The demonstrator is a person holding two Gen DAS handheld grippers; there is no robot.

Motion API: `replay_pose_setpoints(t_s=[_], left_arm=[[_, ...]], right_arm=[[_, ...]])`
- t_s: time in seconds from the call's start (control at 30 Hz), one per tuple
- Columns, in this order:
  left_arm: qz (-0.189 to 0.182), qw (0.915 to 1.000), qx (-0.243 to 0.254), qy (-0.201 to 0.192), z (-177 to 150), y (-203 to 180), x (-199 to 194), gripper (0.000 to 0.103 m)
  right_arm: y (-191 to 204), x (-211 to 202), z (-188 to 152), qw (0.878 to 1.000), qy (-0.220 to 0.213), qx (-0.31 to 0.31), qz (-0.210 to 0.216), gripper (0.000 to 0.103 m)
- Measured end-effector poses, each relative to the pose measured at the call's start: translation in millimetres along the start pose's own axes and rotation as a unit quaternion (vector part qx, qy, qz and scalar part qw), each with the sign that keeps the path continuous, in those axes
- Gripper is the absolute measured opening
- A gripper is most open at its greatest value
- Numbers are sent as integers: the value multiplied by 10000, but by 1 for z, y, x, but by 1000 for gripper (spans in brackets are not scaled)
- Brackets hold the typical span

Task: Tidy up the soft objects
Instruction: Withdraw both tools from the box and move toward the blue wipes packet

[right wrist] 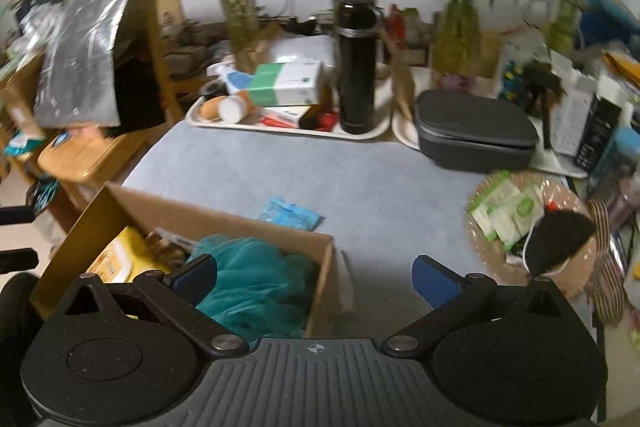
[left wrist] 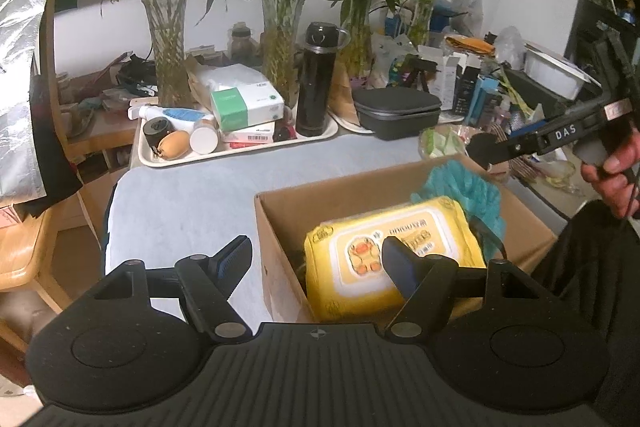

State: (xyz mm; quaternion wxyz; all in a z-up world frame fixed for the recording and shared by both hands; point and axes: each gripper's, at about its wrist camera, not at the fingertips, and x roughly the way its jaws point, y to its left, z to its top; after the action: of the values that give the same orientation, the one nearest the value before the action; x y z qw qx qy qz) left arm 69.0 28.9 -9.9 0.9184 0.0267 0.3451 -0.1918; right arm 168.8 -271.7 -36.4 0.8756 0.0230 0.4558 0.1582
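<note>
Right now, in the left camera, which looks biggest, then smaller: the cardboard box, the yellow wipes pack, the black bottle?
1. cardboard box
2. yellow wipes pack
3. black bottle

The bottle stands farther from the camera, so its true size against the pack is unsure.

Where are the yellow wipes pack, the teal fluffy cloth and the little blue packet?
Wipes pack [left wrist: 394,251]: left wrist view, on its white lid label.
Teal cloth [right wrist: 256,279]: right wrist view, middle of the bundle in the box.
Blue packet [right wrist: 290,213]: right wrist view, its centre, lying on the table.

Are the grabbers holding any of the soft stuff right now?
No. The left gripper and right gripper are both open and empty. The yellow wipes pack and teal fluffy cloth lie in the cardboard box.
</note>
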Motion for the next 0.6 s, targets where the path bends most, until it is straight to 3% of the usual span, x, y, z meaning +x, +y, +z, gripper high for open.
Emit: replay_pose_setpoints(t_s=[0.33,0.6], left_arm=[[-38,9998,53,-168,35,9,24,71],[-75,9996,269,-81,67,10,48,71]], right_arm=[[-6,14,14,9997,2,198,-158,103],[-12,13,31,9993,-84,169,-307,103]])
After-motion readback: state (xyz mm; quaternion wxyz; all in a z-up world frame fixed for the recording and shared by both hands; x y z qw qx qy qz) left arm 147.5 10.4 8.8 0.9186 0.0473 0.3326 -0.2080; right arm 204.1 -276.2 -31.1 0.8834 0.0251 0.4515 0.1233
